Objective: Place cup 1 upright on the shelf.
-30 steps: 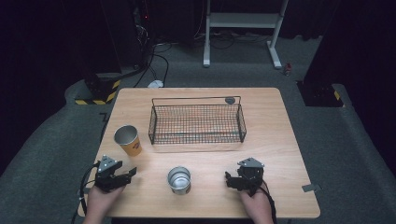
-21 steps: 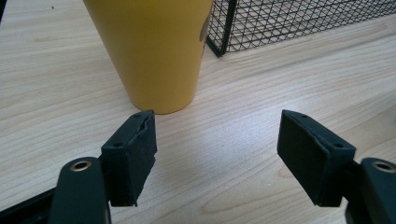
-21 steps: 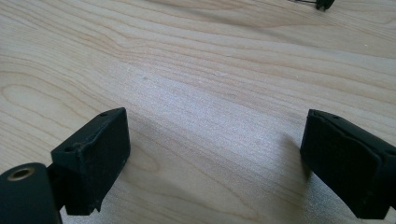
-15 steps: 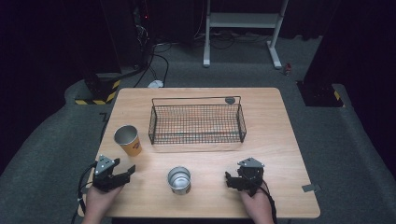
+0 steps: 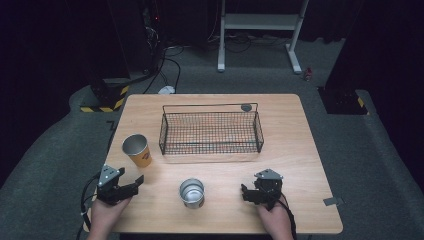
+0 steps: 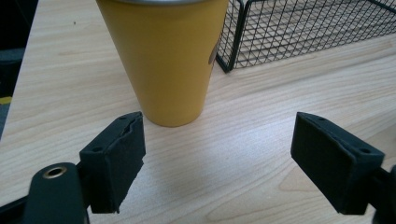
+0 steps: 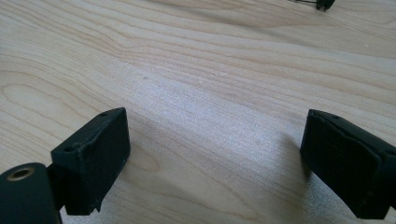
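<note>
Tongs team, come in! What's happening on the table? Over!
Both tongs open, empty: left tongs, right tongs. Yellow cup stands ahead of left tongs. Silver cup between tongs. Wire basket empty. Nothing blocking.

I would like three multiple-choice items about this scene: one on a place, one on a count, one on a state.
1. Where does the yellow cup stand?
A. left of the basket
B. inside the basket
C. right of the basket

2. How many cups are on the table?
A. one
B. two
C. three

3. How is the left gripper?
A. shut on the yellow cup
B. shut, empty
C. open

Answers:
1 A, it stands on the wood beside the basket's left end.
2 B, the yellow cup and the metal cup.
3 C, its jaws stand wide apart before the cup.
</note>
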A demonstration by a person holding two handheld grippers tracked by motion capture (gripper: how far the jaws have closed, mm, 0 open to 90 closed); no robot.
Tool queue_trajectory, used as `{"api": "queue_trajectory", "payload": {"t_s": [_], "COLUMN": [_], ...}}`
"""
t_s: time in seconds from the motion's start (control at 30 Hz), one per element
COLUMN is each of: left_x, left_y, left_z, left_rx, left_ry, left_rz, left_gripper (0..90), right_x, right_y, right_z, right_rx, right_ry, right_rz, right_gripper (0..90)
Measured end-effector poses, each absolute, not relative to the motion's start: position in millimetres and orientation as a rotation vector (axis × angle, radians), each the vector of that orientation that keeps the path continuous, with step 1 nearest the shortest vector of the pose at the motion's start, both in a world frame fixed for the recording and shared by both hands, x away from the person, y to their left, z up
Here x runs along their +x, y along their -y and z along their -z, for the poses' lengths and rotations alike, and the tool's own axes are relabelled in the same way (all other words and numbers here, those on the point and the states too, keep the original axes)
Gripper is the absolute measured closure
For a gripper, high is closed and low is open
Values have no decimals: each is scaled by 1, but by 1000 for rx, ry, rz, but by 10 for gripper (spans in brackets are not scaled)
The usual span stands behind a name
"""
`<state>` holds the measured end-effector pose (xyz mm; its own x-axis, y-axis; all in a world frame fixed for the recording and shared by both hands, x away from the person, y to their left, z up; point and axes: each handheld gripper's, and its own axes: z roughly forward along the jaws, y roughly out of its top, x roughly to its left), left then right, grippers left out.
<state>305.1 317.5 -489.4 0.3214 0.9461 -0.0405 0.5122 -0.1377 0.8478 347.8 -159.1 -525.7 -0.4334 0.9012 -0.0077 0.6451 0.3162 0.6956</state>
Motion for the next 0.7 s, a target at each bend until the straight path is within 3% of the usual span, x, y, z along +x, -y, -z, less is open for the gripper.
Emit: {"api": "queue_trajectory", "payload": {"t_s": [0.43,0.7], "left_x": [306,309], "left_y": [-321,-318], "left_z": [490,490], "left_rx": [1728,1726], "left_ry": [-1330,-1318], "left_rz": [-697,-732], "left_gripper": [136,49], "right_x": [348,348], "right_y": [159,159], "right_z": [526,526], "right_rx": [1373,1373], "right_ry": [-2192,-2195], "right_rz": [-881,-882], "right_gripper": [82,82]}}
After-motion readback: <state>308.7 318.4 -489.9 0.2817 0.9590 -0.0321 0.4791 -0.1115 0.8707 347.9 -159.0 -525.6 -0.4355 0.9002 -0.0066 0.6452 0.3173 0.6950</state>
